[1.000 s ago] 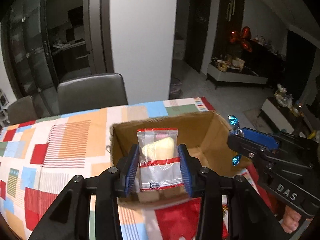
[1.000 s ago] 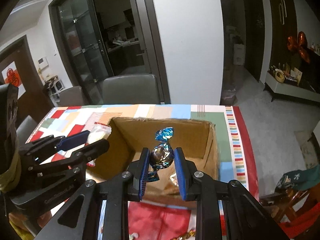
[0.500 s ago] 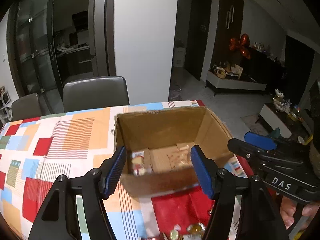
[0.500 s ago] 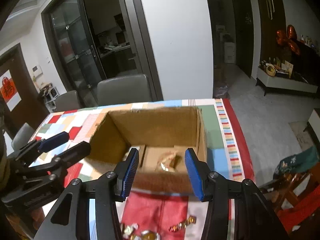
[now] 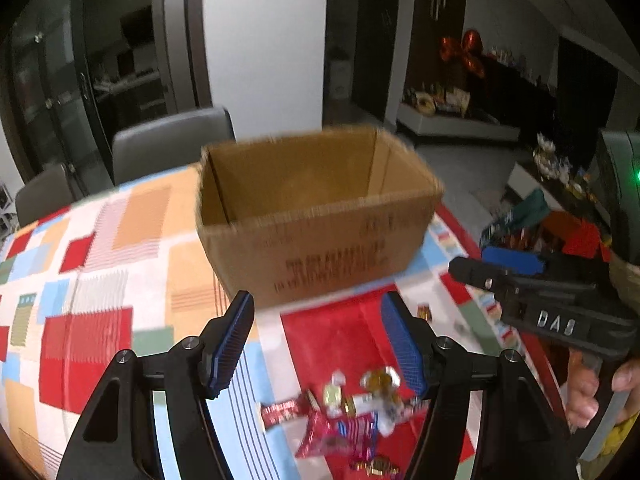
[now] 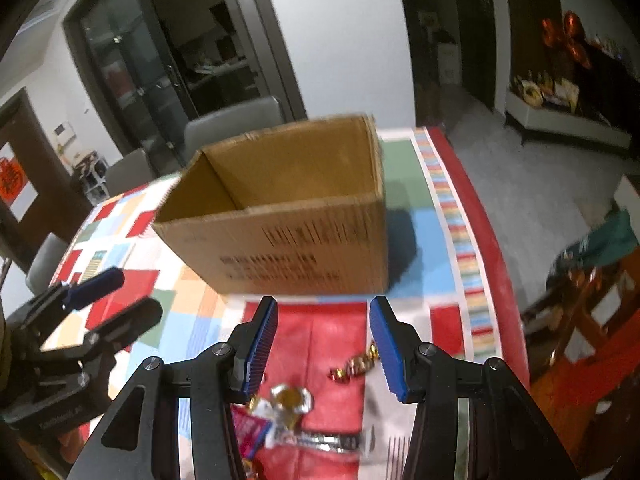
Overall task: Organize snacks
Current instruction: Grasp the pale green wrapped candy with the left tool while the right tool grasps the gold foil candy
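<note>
Patchwork-coloured tablecloth (image 5: 84, 340) covers the dining table and fills the lower half of both wrist views, with grey chairs and dark glass doors behind it.

Nearest, at the bottom centre of the left wrist view, the left gripper (image 5: 320, 344) stands wide apart and holds nothing. Just below and between its blue pads lies the snack pile (image 5: 344, 412): a red foil packet, small gold-wrapped sweets and a white wrapper, heaped loosely on a red patch of cloth. At the right edge of that view the right gripper (image 5: 504, 268) reaches in from the side. In its own view the right gripper (image 6: 322, 348) also gapes wide and empty, with the same snack pile (image 6: 288, 412) at bottom centre and a stray gold twist candy (image 6: 356, 364) lying apart towards its right pad.

These pieces look light and crinkly. Foil is probably slick, and the round sweets may roll or squirt out under a pinch. A likely sound grip is across a candy's body, or across the flat middle of a packet, closing gently so nothing is crushed.

Farther back, in the middle of both frames, sits the open cardboard box (image 5: 320, 256), blurred by motion; its floor is hidden by the near wall.
</note>
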Tool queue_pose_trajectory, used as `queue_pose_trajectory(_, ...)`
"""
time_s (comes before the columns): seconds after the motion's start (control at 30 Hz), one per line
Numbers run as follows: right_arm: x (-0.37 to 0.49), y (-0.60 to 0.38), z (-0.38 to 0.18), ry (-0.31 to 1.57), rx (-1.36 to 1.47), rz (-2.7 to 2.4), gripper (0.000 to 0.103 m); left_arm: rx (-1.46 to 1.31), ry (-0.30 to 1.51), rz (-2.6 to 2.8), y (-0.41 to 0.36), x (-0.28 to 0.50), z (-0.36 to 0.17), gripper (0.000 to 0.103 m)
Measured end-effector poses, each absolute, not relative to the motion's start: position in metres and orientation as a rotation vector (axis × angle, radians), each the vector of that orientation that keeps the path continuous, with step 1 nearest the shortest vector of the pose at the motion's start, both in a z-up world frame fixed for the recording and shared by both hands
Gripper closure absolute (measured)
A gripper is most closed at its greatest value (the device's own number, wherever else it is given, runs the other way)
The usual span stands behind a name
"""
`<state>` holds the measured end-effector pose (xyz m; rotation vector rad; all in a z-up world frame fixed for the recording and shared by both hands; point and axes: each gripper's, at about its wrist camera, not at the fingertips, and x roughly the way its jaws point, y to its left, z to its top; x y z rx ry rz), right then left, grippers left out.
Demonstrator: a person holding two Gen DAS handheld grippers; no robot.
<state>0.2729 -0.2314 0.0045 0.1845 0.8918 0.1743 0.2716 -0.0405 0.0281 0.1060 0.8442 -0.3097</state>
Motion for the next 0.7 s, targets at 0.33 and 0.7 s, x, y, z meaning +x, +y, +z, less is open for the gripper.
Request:
queue_pose_trajectory(0.33, 0.277, -0.242, -0.053, 1.07, 0.279, 0.117, 0.054, 0.16, 1.068, -0.373, -0.052, 0.271, -0.031, 0.051)
queue_pose_trajectory(0.7, 0.288, -0.249, -0.097, 1.209, 0.352, 0.05, 0.054, 0.126, 1.292, -0.396, -0.059, 0.289, -0.085, 0.065)
